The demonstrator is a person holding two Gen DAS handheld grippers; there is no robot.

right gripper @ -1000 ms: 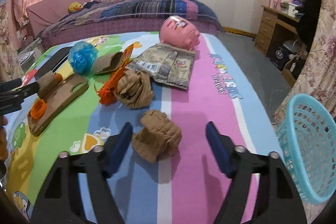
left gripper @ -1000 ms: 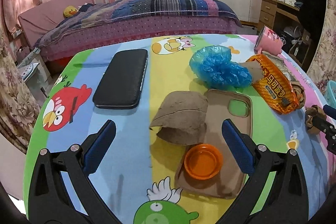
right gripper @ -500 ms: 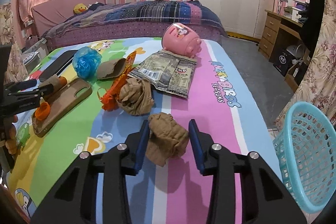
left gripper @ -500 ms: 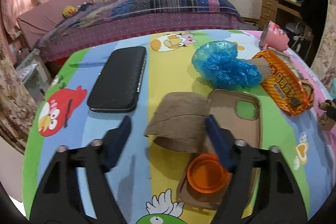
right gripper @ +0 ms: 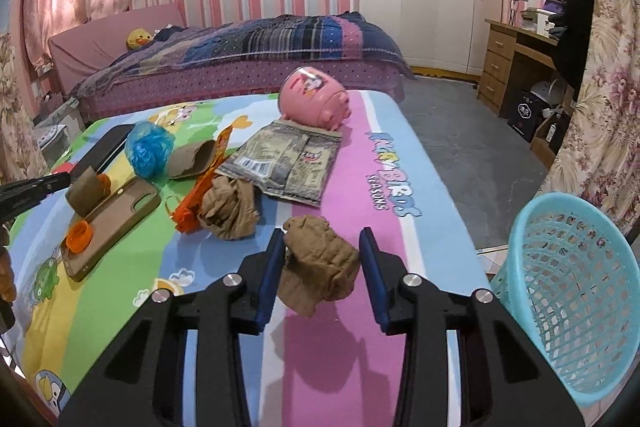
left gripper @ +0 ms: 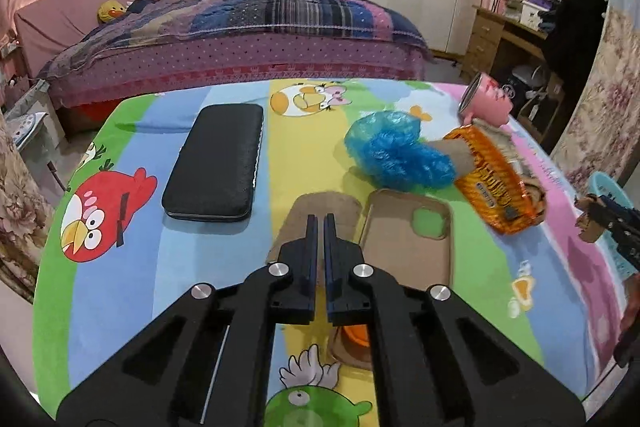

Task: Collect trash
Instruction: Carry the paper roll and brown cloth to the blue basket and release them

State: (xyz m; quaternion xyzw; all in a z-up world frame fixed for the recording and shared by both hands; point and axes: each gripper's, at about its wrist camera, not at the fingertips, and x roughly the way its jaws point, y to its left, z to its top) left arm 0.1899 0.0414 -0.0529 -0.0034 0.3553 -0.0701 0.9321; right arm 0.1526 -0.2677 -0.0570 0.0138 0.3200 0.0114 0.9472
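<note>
My right gripper (right gripper: 322, 259) pinches the brown wad (right gripper: 318, 261); the basket (right gripper: 568, 291) sits just right. My left gripper (left gripper: 320, 227), jaws closed flat, nips the cardboard piece (left gripper: 320, 205).

The tablecloth (left gripper: 224, 267) is striped in green, blue, yellow and pink, with cartoon birds printed on it; the red bird (left gripper: 100, 215) sits at nine o'clock in the left wrist view. The case (left gripper: 218, 163) is black and the crumpled bag (left gripper: 394, 151) bright blue. The wrapper (left gripper: 494, 187) is orange. The paper wad (right gripper: 320, 263) is tan, the basket (right gripper: 568, 291) turquoise and the piggy bank (right gripper: 316, 99) pink.
</note>
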